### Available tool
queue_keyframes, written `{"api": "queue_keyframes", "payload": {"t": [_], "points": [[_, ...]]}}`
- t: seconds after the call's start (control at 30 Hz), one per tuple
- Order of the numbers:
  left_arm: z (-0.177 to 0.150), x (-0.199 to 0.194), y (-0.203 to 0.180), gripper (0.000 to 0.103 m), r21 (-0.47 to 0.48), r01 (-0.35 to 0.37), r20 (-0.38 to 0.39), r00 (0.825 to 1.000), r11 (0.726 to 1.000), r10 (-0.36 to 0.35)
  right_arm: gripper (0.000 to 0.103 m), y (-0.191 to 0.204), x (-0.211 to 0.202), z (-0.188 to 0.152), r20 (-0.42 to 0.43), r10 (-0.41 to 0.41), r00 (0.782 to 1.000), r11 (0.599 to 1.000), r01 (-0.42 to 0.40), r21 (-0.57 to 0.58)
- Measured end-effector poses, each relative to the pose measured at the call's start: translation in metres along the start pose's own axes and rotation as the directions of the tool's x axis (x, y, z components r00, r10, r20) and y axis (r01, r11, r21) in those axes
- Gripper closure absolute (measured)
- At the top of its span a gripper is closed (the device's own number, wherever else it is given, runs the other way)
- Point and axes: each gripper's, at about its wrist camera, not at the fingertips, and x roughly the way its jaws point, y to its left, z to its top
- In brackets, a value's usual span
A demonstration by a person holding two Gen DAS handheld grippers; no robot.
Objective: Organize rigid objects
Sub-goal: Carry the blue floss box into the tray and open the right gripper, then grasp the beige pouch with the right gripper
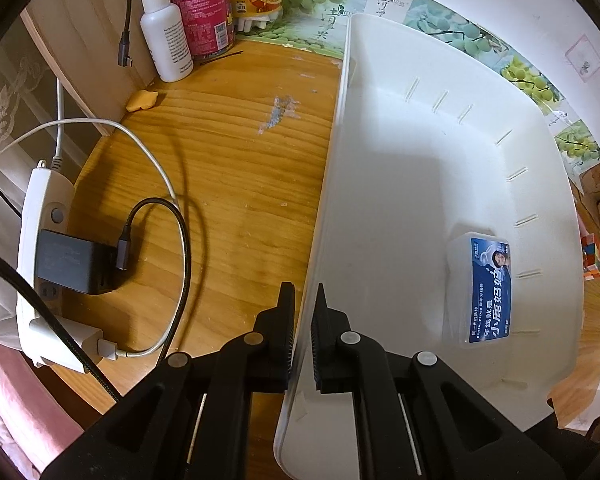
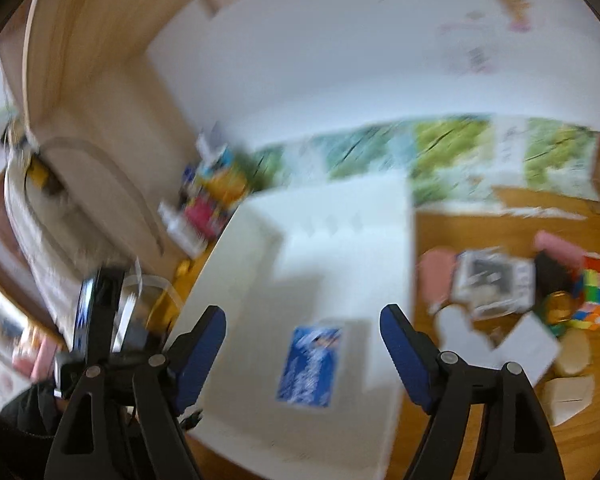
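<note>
A white plastic bin (image 1: 400, 184) stands on the wooden desk. My left gripper (image 1: 303, 300) is shut on the bin's left wall (image 1: 320, 216), one finger outside and one inside. A dental floss box with a blue label (image 1: 486, 288) lies flat on the bin floor at the right. In the blurred right wrist view my right gripper (image 2: 302, 320) is open and empty above the bin (image 2: 328, 240), with the floss box (image 2: 312, 364) between and beyond its fingers. A pile of loose objects (image 2: 496, 280) with a colourful cube (image 2: 596, 292) lies on the desk right of the bin.
Left of the bin: a power strip with a black charger (image 1: 72, 260) and looping cables (image 1: 172, 216), a white spray bottle (image 1: 166, 36), a red pen can (image 1: 204, 16), a small yellow item (image 1: 142, 100). A wooden panel stands at the back left.
</note>
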Motion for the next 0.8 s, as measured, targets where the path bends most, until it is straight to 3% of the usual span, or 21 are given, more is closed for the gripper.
{"api": "queue_keyframes", "payload": {"t": [0.17, 0.3, 0.53, 0.8], "points": [[0.000, 0.000, 0.002, 0.095, -0.009, 0.004, 0.001, 1.000, 1.000, -0.004, 0.022, -0.046, -0.032, 0.005, 0.133, -0.122, 0.984, 0.988, 0.108, 0.106], [0.001, 0.000, 0.002, 0.095, -0.014, 0.001, -0.001, 1.000, 1.000, -0.001, 0.022, -0.082, -0.052, 0.001, 0.163, -0.279, 0.946, 0.954, 0.253, 0.163], [0.003, 0.001, 0.003, 0.094, -0.018, -0.006, -0.003, 1.000, 1.000, 0.006, 0.022, -0.128, -0.069, -0.022, 0.114, -0.464, 0.879, 0.880, 0.441, 0.177], [0.004, 0.001, 0.002, 0.093, -0.016, -0.011, -0.005, 1.000, 1.000, 0.011, 0.021, -0.152, -0.064, -0.056, 0.054, -0.512, 0.857, 0.854, 0.502, 0.135]]}}
